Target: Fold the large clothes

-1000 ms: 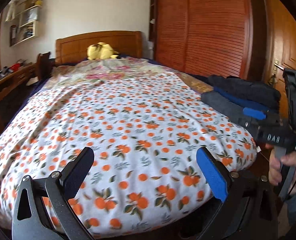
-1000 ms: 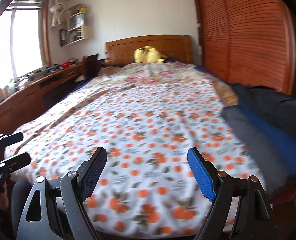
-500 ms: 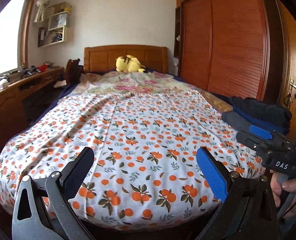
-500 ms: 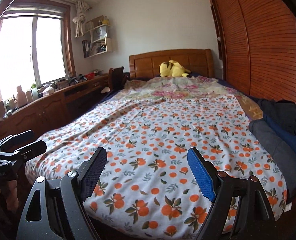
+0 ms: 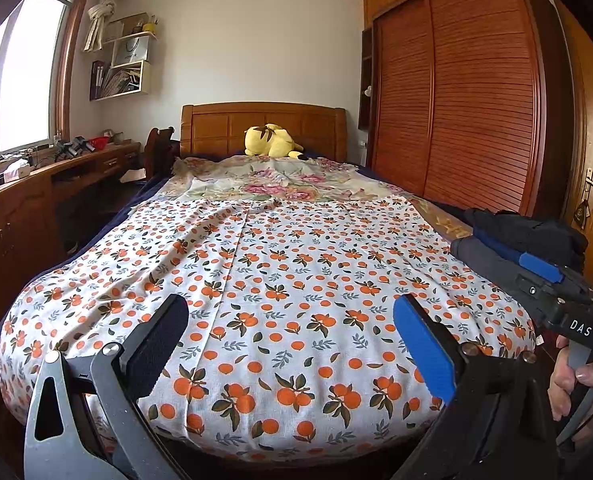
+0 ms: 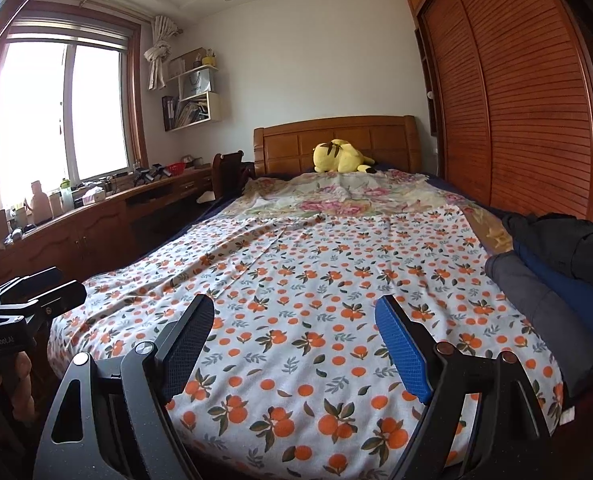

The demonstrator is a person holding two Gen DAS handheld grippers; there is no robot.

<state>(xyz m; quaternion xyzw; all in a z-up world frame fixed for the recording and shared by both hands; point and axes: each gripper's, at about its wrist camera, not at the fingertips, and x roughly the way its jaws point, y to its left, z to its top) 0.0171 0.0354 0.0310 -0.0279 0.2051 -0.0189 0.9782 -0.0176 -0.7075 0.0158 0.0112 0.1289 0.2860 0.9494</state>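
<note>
A pile of dark clothes, black, blue and grey (image 5: 524, 236), lies on the right edge of the bed, also in the right wrist view (image 6: 556, 264). My left gripper (image 5: 292, 340) is open and empty, held above the foot of the bed. My right gripper (image 6: 296, 340) is open and empty, also above the foot end. The right gripper also shows at the right of the left wrist view (image 5: 552, 280), beside the pile. The left gripper shows at the left edge of the right wrist view (image 6: 36, 292).
An orange-print sheet (image 5: 288, 264) covers the bed. A floral cloth (image 5: 280, 176) and a yellow plush toy (image 5: 272, 146) lie by the headboard. A wooden desk (image 6: 96, 216) with clutter runs along the left. A wardrobe (image 5: 456, 100) stands on the right.
Both grippers have pulled back and risen from the bed, so more of the room shows. Both stay open and empty.
</note>
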